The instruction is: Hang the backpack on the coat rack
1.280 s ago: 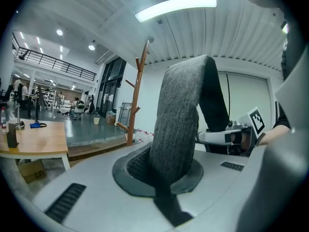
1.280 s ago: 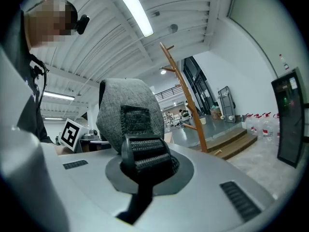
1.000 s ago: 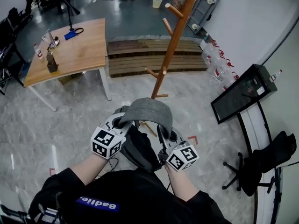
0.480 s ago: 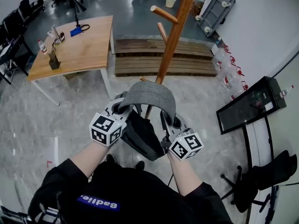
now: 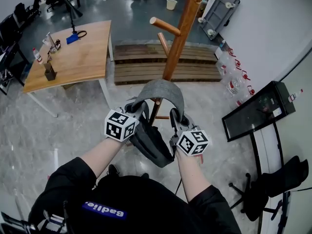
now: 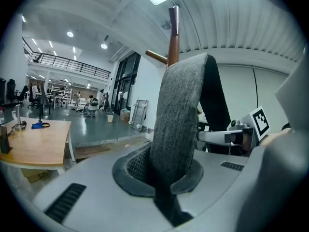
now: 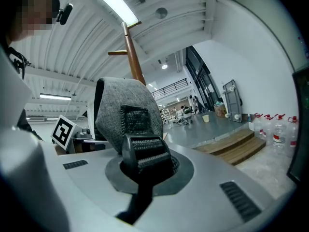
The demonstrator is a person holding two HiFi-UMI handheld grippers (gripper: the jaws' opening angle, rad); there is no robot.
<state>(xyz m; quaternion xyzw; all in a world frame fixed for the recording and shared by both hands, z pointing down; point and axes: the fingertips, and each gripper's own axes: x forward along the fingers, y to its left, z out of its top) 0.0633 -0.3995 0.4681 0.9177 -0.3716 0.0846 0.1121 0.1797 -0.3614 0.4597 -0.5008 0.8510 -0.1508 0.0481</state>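
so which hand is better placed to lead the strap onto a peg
Left, probably. Left tool and right tool both grip the strap, but the large peg juts on the left tool's side of the coat rack.

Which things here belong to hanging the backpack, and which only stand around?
Job: dark backpack with grey padded strap, wooden coat rack, left gripper, right gripper, both shut on strap.
Idle: light wooden table, black flat screen, clear plastic bottles.

The coat rack (image 5: 181, 38) stands straight ahead, its peg (image 5: 165, 27) jutting left; open floor (image 5: 73, 116) lies leftward, short of the surface (image 5: 73, 52).
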